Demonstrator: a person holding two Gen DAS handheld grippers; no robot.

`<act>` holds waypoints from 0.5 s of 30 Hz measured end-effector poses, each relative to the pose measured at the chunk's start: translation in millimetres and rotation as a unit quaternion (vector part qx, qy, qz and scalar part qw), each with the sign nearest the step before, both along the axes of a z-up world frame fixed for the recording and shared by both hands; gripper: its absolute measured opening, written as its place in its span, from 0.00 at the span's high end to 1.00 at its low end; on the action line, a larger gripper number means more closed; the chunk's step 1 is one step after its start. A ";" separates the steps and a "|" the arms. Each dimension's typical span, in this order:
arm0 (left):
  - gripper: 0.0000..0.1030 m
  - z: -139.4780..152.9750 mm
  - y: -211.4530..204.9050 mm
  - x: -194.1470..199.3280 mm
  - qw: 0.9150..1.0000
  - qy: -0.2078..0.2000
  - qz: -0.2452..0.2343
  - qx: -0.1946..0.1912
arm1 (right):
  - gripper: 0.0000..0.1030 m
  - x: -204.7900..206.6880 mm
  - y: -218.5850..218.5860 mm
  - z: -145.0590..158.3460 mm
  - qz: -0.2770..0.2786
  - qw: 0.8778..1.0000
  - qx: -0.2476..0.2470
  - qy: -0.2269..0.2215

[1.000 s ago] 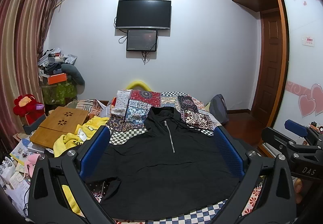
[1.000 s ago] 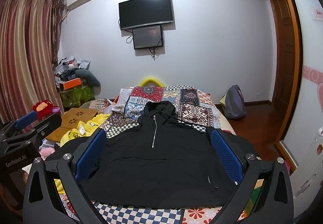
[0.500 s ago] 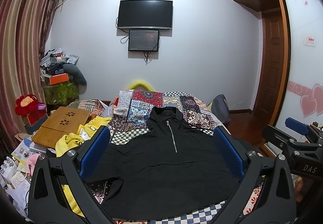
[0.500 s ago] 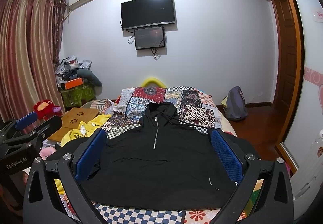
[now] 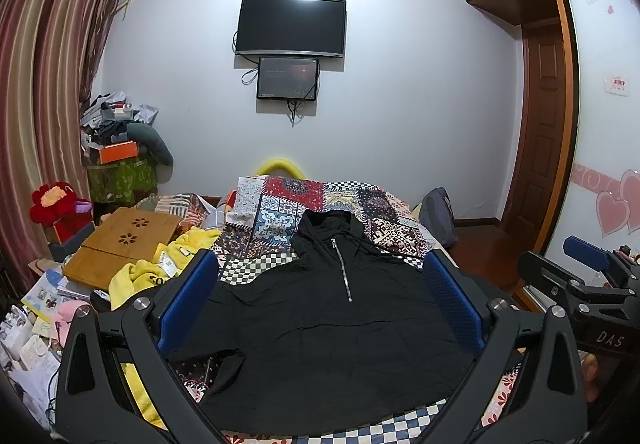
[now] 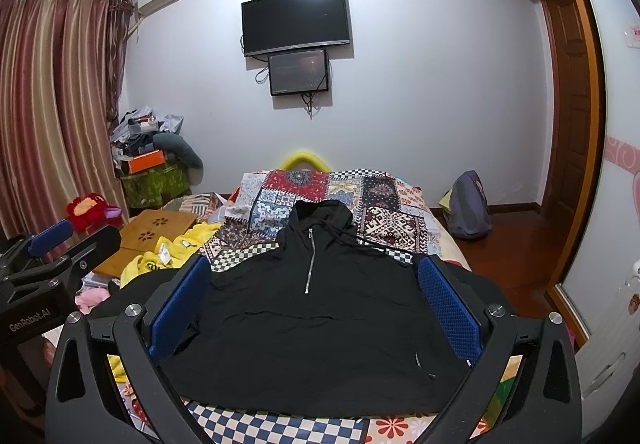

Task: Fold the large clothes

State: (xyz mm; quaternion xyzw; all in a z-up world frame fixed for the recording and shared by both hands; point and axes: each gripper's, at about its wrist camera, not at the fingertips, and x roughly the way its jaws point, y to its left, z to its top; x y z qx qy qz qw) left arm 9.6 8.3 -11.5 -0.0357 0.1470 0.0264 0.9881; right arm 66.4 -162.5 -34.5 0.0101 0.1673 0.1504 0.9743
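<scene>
Flat on bed (image 5: 280, 264): black hoodie (image 5: 332, 332), unfolded.

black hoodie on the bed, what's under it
The black hoodie lies flat on a patchwork bedspread, whose checks show past its hem and shoulders. Whatever is beneath its middle is covered.

Your black hoodie (image 5: 320, 324) with silver zip, patchwork and checked bedspread (image 5: 280, 211), blue-padded fingers (image 5: 188, 296), yellow garment (image 5: 160, 268), striped curtains (image 5: 40, 83).
</scene>
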 end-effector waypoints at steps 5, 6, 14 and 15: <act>0.00 -1.0 2.6 3.0 1.000 0.003 0.001 -0.003 | 0.00 4.5 0.2 -1.5 -0.001 1.000 -0.002 0.005; 0.00 -2.0 3.0 4.1 1.000 0.004 0.002 -0.003 | 0.00 5.6 0.8 -1.9 -0.002 1.000 -0.003 0.006; 0.00 -10.2 22.9 20.8 1.000 0.016 0.023 -0.004 | 0.00 24.7 9.6 -5.7 -0.006 1.000 -0.019 0.009; 0.00 -11.5 28.7 24.2 0.999 0.017 0.028 -0.005 | 0.00 29.4 11.4 -6.6 -0.006 1.000 -0.021 0.011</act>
